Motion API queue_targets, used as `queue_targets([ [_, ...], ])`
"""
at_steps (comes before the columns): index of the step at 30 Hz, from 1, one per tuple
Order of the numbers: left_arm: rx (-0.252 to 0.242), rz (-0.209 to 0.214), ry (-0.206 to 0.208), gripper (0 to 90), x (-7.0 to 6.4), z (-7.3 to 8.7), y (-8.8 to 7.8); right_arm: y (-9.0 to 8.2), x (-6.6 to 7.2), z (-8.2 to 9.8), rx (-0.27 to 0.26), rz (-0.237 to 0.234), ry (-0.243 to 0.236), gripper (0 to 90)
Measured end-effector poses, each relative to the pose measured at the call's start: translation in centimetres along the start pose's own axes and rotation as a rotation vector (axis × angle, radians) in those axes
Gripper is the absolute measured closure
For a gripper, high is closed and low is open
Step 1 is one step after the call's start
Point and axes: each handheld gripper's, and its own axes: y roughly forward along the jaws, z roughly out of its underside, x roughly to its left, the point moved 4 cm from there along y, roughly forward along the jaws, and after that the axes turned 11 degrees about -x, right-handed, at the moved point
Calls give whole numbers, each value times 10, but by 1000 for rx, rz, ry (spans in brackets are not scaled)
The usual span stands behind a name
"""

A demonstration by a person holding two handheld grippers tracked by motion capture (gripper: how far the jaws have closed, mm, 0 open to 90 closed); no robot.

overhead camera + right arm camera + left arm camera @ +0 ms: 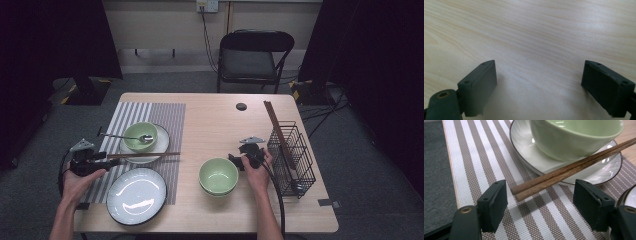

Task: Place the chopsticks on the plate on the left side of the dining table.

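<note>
The left gripper [540, 202] has its jaws spread wide, pinching nothing. The near ends of the chopsticks [564, 171] lie between the two fingers [494, 202], closer to the left one, touching neither. Beyond the fingertips the chopsticks run across the rim of a white plate [524, 147] carrying a green bowl [574, 137], all on a striped mat [474, 157]. The right gripper [539, 85] also stands spread, with bare table [536, 32] between its fingers.

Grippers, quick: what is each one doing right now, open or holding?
Left gripper: open, the ends of the brown wooden chopsticks between its jaws, untouched.
Right gripper: open, nothing between its jaws, over the light wooden table.
</note>
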Motion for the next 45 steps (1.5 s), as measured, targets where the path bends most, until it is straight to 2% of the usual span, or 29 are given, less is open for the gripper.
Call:
queue_targets([
  [6, 11, -4, -26, 278, 3, 5, 0, 0, 0, 0, 0, 0, 0, 120],
  [15, 44, 13, 7, 274, -2, 8, 5, 0, 0, 0, 0, 0, 0, 120],
  [18, 38, 9, -3, 272, -3, 8, 5, 0, 0, 0, 0, 0, 0, 120],
  [23, 25, -1, -5, 267, -1, 5, 1, 0, 0, 0, 0, 0, 0, 120],
  [25, 24, -13, -17, 268, -3, 5, -2, 0, 0, 0, 0, 0, 0, 120],
  [28, 39, -20, 3, 275, -4, 7, -9, 0, 0, 0, 0, 0, 0, 120],
  [30, 41, -31, -14, 277, -3, 11, -14, 0, 0, 0, 0, 0, 0, 120],
  [33, 36, 4, -22, 336, -3, 15, -20, 0, 0, 0, 0, 0, 0, 120],
  [35, 21, 36, -32, 331, -5, 14, -22, 0, 0, 0, 0, 0, 0, 120],
  [37, 20, 49, -2, 356, -8, 12, -22, 0, 0, 0, 0, 0, 0, 120],
  [39, 27, 67, 4, 341, -11, 10, -20, 0, 0, 0, 0, 0, 0, 120],
  [45, 36, 67, 9, 328, -12, 10, -12, 0, 0, 0, 0, 0, 0, 120],
])
